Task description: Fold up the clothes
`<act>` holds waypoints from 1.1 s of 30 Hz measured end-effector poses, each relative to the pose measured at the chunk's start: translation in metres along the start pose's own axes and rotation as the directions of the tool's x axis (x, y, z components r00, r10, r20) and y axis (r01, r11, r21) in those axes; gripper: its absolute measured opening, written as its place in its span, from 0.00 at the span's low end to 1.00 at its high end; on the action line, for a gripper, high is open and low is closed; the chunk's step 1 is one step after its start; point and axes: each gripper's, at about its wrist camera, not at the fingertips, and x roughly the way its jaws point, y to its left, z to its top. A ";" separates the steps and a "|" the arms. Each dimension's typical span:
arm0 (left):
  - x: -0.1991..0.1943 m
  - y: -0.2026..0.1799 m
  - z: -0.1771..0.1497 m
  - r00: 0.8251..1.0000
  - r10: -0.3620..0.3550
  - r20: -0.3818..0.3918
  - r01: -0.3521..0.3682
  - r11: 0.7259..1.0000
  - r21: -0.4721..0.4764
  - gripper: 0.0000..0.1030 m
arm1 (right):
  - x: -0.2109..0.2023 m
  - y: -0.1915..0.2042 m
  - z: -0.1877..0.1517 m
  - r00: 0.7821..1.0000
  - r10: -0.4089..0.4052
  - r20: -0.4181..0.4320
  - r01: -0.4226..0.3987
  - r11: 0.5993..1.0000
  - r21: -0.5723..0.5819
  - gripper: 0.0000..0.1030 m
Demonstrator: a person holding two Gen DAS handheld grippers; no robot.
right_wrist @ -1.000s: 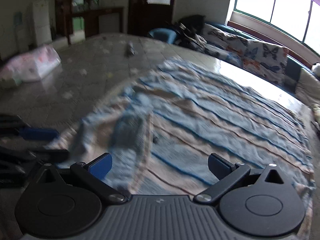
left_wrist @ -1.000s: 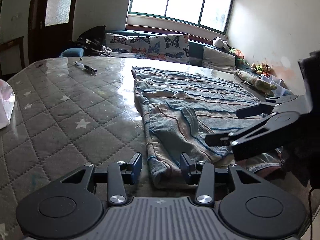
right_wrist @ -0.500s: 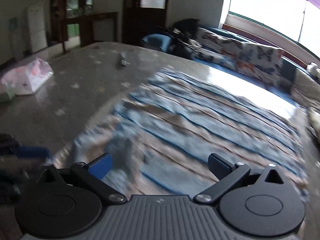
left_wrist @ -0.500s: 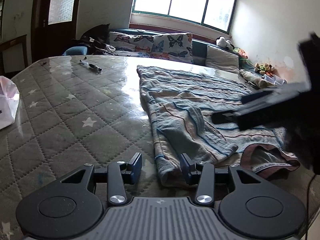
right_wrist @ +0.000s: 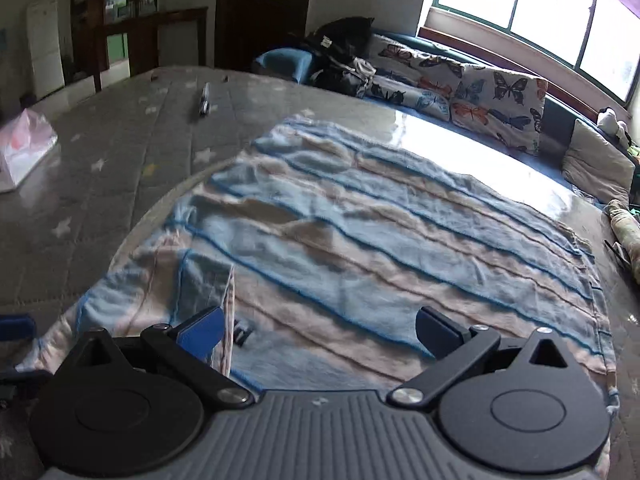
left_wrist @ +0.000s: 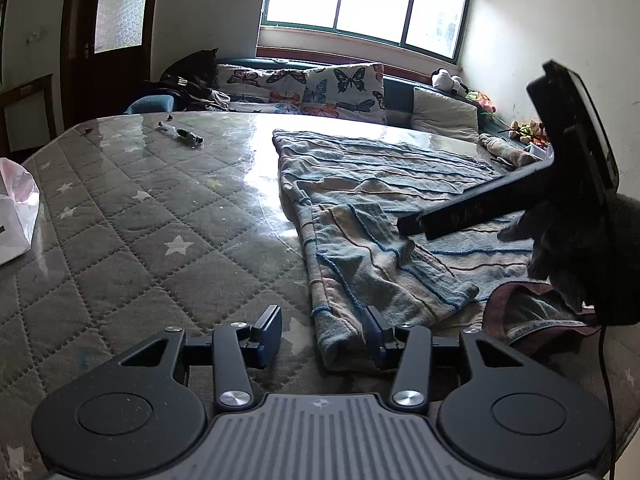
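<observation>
Holding my left gripper spread around the near corner of the blue-and-pink striped cloth top, my right gripper hangs wide open over it on the grey quilted tabletop.

The right hand-held gripper crosses the striped garment in the left wrist view and hides part of it, its fingertips blurred. At the left edge the white bag is cut off, and the small item on the table, a pen-like thing, is too small to identify.
</observation>
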 end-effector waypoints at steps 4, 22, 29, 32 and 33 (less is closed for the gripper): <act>0.001 0.000 0.001 1.000 0.002 -0.003 -0.002 1.000 -0.004 0.48 | 0.000 0.008 0.010 0.998 0.048 0.038 -0.048 0.999 -0.003 1.00; -0.002 0.001 0.000 0.999 0.052 -0.011 -0.052 0.999 0.007 0.56 | -0.013 0.024 -0.018 0.996 0.085 -0.035 -0.089 0.987 -0.135 1.00; -0.001 -0.003 0.007 0.997 0.080 -0.017 -0.080 0.997 0.019 0.57 | -0.038 0.011 -0.037 0.997 0.075 -0.023 -0.077 0.992 -0.105 1.00; -0.004 -0.011 0.007 0.997 0.077 -0.006 -0.076 0.995 0.063 0.57 | -0.042 0.001 -0.047 0.998 0.061 -0.032 -0.064 0.994 -0.084 1.00; -0.006 -0.014 0.007 0.997 0.073 -0.001 -0.073 0.994 0.083 0.57 | -0.045 -0.004 -0.049 0.998 0.050 -0.026 -0.052 0.996 -0.078 1.00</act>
